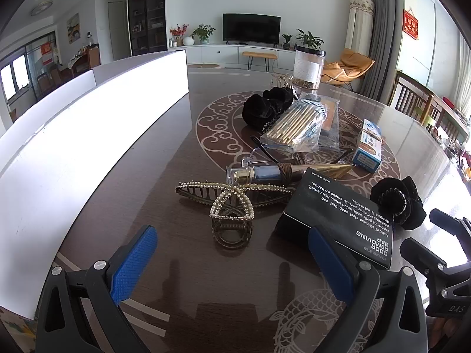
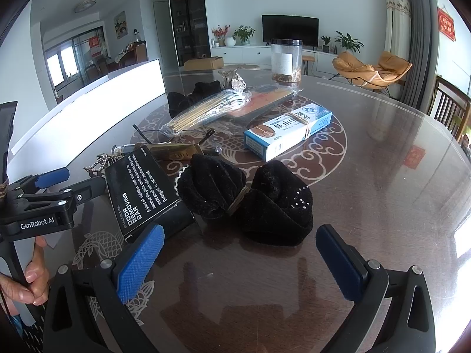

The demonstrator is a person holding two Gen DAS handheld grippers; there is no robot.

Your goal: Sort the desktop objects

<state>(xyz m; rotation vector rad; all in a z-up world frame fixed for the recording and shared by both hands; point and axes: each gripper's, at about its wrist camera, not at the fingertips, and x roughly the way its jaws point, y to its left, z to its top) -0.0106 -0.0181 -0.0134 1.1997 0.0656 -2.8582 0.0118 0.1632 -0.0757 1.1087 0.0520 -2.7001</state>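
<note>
Altogether two black hair bows (image 2: 245,203), one hair claw (image 1: 232,206)

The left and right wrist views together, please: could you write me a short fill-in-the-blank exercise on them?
1. The left gripper stands ___, empty, before the pearl hair clip.
2. The black box reads "ODOR ___ BAR".
3. The right gripper faces a ___ velvet bow.
4. The jar has a ___ lid.

Missing words: open; REMOVING; black; black

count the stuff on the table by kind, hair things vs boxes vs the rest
Hair things: 3 – claw clip, near black bow, far black scrunchie
Boxes: 2 – black box, blue-white box
Bagged packs: 2 – sticks, orange card
Jar: 1
Glasses: 1
Vial: 1
Total: 10
</note>
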